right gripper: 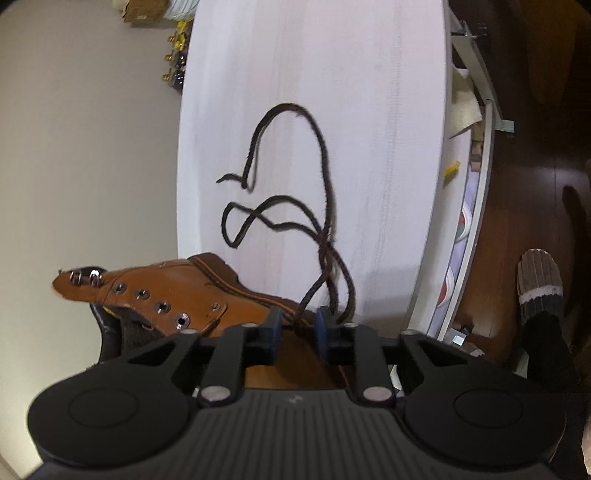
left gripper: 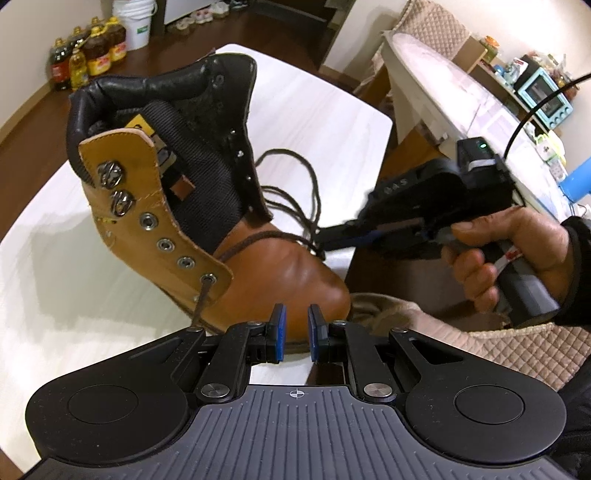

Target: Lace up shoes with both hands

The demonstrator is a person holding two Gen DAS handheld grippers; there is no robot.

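A tan leather boot [left gripper: 192, 206] with a black padded collar stands tilted on the white table [left gripper: 332, 122], its toe toward me. My left gripper [left gripper: 296, 325] is shut on the toe's edge, which fills the narrow gap between the blue pads. The dark brown lace [left gripper: 310, 192] runs through the lowest eyelet [left gripper: 208, 278] and trails loose behind the boot. In the right wrist view the boot [right gripper: 192, 291] lies at lower left and the lace [right gripper: 325, 173] loops across the table [right gripper: 332, 74]. My right gripper [right gripper: 299, 325] stands open with lace strands between its fingers, which do not press on them. A hand [left gripper: 509, 251] holds it.
Oil bottles [left gripper: 88, 55] and a white bucket [left gripper: 135, 26] stand on the floor at the far left. A second white table [left gripper: 461, 85] with a blue toaster oven [left gripper: 545, 99] is on the right. A quilted cushion [left gripper: 535, 343] lies near me. A socked foot [right gripper: 539, 284] rests on the dark floor.
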